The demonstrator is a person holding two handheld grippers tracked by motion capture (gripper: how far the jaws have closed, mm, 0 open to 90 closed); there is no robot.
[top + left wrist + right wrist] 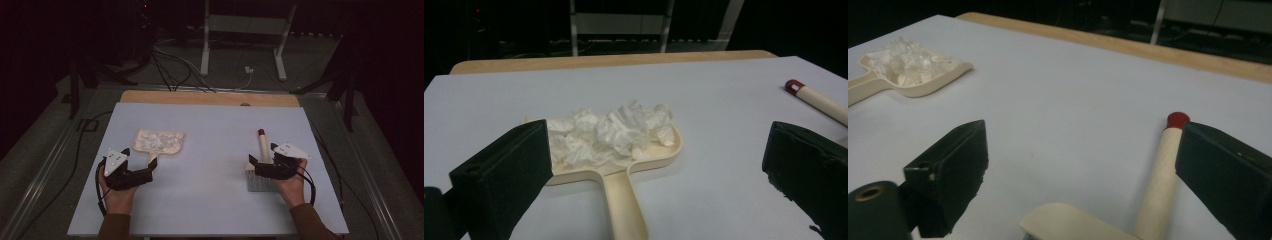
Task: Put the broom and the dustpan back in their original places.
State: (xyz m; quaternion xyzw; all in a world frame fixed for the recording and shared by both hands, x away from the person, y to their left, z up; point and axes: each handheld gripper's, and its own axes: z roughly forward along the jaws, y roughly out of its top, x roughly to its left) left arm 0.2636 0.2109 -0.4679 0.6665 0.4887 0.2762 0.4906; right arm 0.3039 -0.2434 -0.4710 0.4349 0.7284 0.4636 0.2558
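The sweeping looks done: crumpled paper sits in the dustpan toward the counter's left edge; the brush lies near its right edge; left tongs and right tongs gape wide, holding nothing.

The dustpan, centre of the left gripper view, looks smooth cream plastic with a slight sheen; the wads in it are crinkled white paper; the brush handle, lower right, matt pale wood with a glossy red tip; the table cover matt, smooth.
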